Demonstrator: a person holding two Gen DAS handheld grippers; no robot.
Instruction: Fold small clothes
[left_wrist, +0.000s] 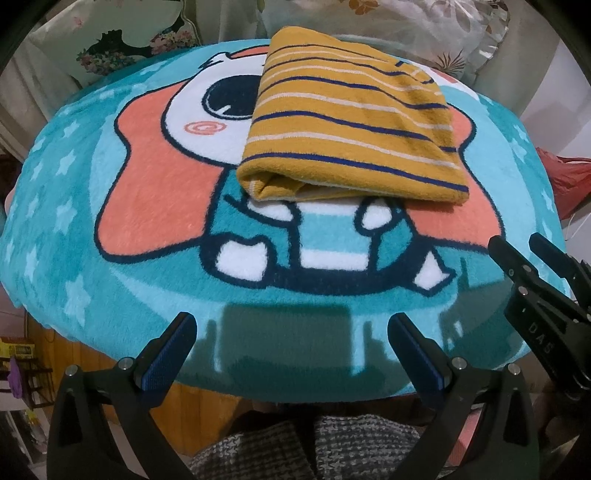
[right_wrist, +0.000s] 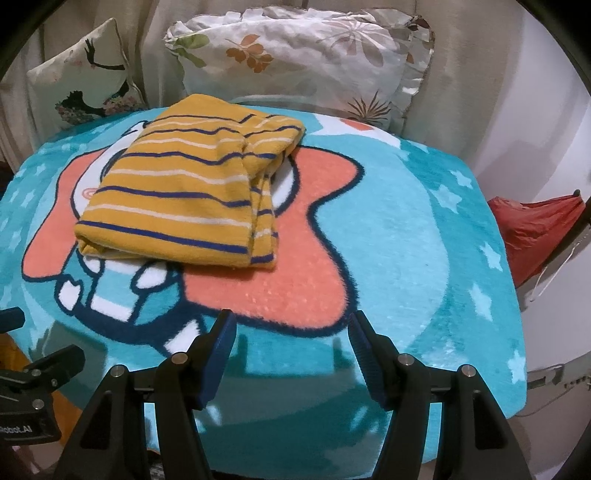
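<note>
A yellow striped garment (left_wrist: 351, 122) lies folded into a compact rectangle on a teal cartoon blanket (left_wrist: 122, 206) that covers the surface, and it serves as the landmark here. It rests on the far half of the blanket, over the white face and orange parts of the printed figure, with its thick folded edge turned toward the cameras. The left hand-held gripper (left_wrist: 291, 343) hangs above the blanket's near edge, well short of the garment, its blue-padded fingers (left_wrist: 168, 350) spread apart with nothing between them. The right hand-held gripper (right_wrist: 291, 347) also hovers near that edge, on the near right of the garment, its jaws apart and empty. Behind the garment, floral pillows (right_wrist: 295, 62) lean against a pale backrest. Far to the garment's right, off the blanket, sits a red bag (right_wrist: 535, 236).
</note>
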